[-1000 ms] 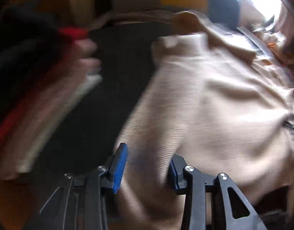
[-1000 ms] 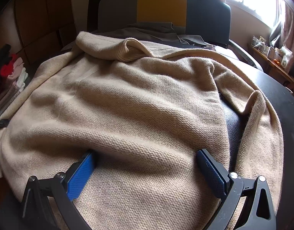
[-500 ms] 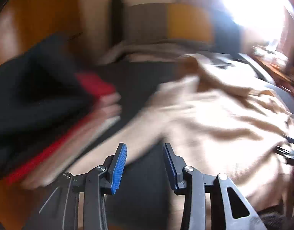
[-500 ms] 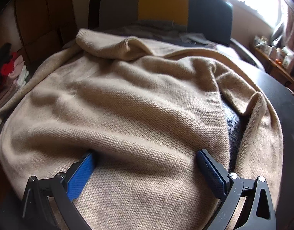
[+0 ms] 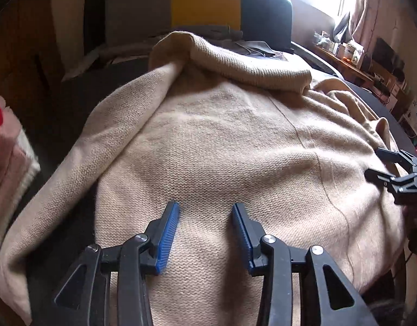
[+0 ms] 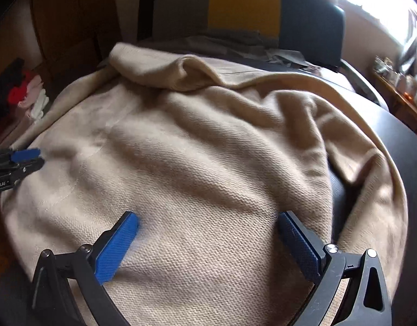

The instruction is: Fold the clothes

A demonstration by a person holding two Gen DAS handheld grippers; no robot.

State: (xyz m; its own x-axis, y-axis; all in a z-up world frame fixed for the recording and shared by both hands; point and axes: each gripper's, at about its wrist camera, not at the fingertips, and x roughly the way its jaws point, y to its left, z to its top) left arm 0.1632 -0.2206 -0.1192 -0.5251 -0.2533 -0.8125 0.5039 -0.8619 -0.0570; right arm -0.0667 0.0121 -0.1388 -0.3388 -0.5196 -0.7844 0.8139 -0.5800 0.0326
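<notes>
A beige knit sweater (image 5: pixel 235 141) lies spread over a dark round table (image 6: pixel 398 141), its collar end folded over at the far side. My left gripper (image 5: pixel 205 205) hovers over the near left part of the sweater, jaws partly apart, with flat knit below them and nothing pinched. In the right wrist view the left gripper (image 6: pixel 26 157) shows at the left edge. My right gripper (image 6: pixel 208 214) stands wide open over the near middle of the sweater (image 6: pixel 208 163), holding nothing. It also shows as the right gripper (image 5: pixel 393 171) at the right edge of the left wrist view.
A stack of folded clothes (image 5: pixel 7 149) in red, pink and white sits left of the sweater. Behind it stands a chair (image 5: pixel 203 5) with a grey, yellow and blue back and a grey garment (image 5: pixel 222 31) in front. A cluttered shelf (image 5: pixel 352 54) runs along the right under a bright window.
My left gripper has swung from beside the clothes stack to over the sweater's body; the fabric once between its jaws is gone from them. The right gripper has hardly moved.
</notes>
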